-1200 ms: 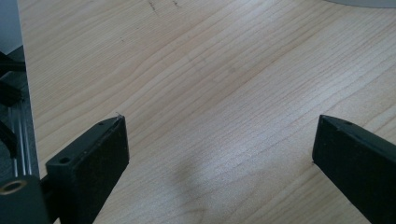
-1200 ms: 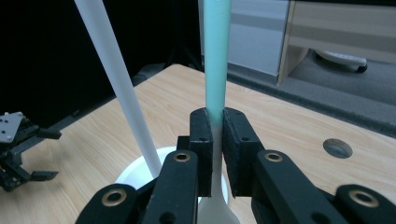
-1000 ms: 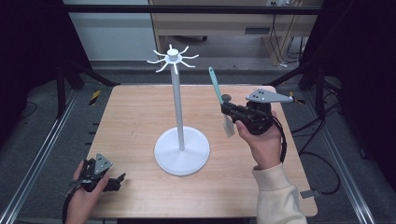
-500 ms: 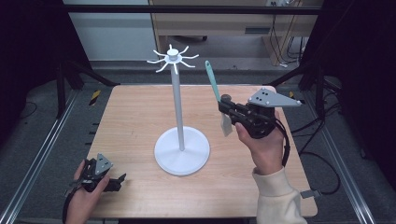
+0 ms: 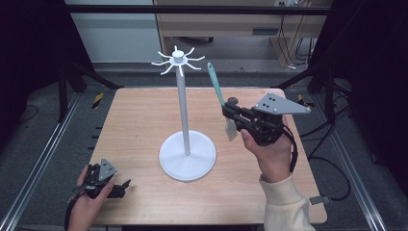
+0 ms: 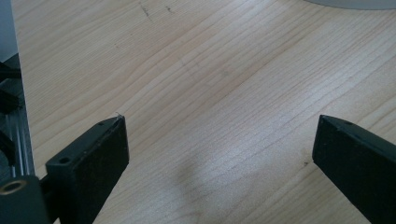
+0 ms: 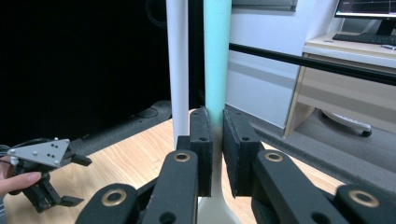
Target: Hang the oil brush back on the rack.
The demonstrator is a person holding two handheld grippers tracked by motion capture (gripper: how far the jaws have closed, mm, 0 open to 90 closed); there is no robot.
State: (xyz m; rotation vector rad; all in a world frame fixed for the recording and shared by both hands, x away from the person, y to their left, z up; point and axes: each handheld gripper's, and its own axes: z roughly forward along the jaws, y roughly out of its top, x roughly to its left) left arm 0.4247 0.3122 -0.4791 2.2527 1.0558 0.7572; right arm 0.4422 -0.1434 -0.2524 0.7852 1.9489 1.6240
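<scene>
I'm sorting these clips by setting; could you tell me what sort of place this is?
Probably a lab or office recording station: a wooden table set inside a black metal frame, loose cables on the floor behind it, and a desk with a keyboard and monitor nearby.

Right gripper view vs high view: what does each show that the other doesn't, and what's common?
Right gripper view alone: the right claw close up, its pads pressed on the spatula's teal handle where it turns white, plus a desk with a keyboard behind.

High view alone: the hook crown atop the white stand, its round base, the whole wooden table, and the spatula's full length, held upright beside the pole.

Both: spatula, stand pole, right claw, table, and the left claw resting low near the table's near left corner.
</scene>
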